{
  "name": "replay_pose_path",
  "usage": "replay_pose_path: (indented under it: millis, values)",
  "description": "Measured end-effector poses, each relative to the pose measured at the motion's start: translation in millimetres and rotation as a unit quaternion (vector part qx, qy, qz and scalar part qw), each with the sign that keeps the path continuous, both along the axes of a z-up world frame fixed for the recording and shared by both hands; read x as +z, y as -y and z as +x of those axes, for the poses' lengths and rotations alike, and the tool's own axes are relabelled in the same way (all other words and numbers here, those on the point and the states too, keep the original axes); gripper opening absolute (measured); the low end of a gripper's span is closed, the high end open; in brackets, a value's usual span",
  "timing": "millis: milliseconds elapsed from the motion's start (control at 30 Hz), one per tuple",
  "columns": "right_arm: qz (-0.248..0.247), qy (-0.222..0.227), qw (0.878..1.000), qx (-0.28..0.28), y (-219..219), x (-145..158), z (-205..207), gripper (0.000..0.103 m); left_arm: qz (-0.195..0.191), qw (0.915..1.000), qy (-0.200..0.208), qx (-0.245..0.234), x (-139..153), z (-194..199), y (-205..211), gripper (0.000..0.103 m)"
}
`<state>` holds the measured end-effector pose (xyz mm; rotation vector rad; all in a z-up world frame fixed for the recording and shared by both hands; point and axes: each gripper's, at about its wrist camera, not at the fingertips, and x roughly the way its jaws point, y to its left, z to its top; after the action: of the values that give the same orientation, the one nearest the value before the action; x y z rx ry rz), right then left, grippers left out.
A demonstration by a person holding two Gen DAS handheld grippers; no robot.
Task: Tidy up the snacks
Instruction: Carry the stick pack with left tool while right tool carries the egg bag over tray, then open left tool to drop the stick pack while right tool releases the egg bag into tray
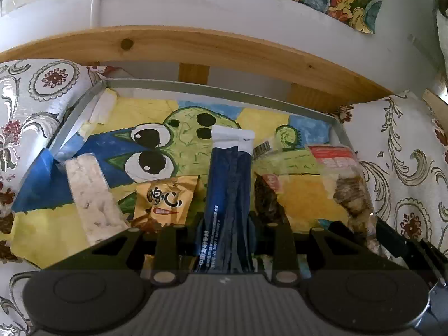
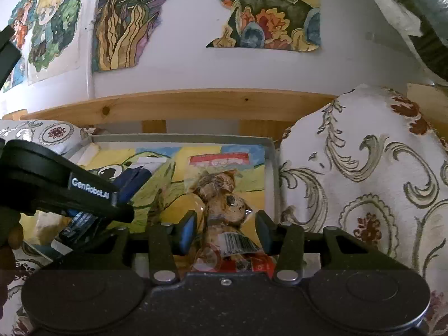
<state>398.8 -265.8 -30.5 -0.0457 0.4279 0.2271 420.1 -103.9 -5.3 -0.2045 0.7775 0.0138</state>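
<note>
Tray (image 1: 84, 103) with a thin grey rim sits on the patterned cloth (image 1: 406, 154), its floor lined with a painted cartoon sheet (image 1: 156, 145). Near the tray's left edge: a pale, crumbly bar in clear wrap (image 1: 89, 196), lying lengthwise. Just beside it toward the near edge, a small gold packet (image 1: 165, 198) with dark characters. Middle of the tray: my left gripper (image 1: 226, 240) is closed on a dark blue stick sachet (image 1: 228, 184), white top end pointing at the far rim, lower end pinched between the jaws. Right of that, a clear pouch with a dark lump (image 1: 267, 198) and a barcode tab. Along the tray's right edge: a clear bag of brown speckled eggs (image 2: 224, 201) with a red header. My right gripper (image 2: 225, 232) stands wide apart, one finger either side of that bag's near end, neither pad pressing it that I can see. Wooden rail (image 2: 196, 103) runs behind the tray's far edge.
</note>
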Motion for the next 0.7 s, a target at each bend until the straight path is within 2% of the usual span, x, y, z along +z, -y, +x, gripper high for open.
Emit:
replay_pose_path:
  millis: [333, 533, 600, 667, 700]
  values:
    - [-0.003, -0.010, 1.000, 0.005, -5.9, -4.4, 4.1, 0.053, -0.006, 1.0000, 0.001, -0.005, -0.4, 2.4, -3.4, 0.038]
    - [-0.002, -0.005, 1.000, -0.003, -5.2, -4.0, 3.8, 0.057, -0.013, 0.9998, 0.016, -0.004, 4.9, -2.2, -7.7, 0.039]
    - [-0.001, 0.003, 1.000, -0.006, -3.6, -0.9, 2.2, 0.063, -0.013, 0.9997, 0.020, -0.002, 7.1, -3.7, -9.6, 0.044]
    - [0.003, 0.009, 1.000, -0.011, -1.5, 1.7, 0.9, 0.070, -0.011, 0.9996, 0.026, 0.003, 9.8, -5.7, -11.1, 0.056]
    - [0.002, 0.011, 1.000, -0.013, -0.8, 2.8, 0.6, 0.072, -0.010, 0.9995, 0.030, 0.006, 11.4, -6.7, -11.9, 0.058]
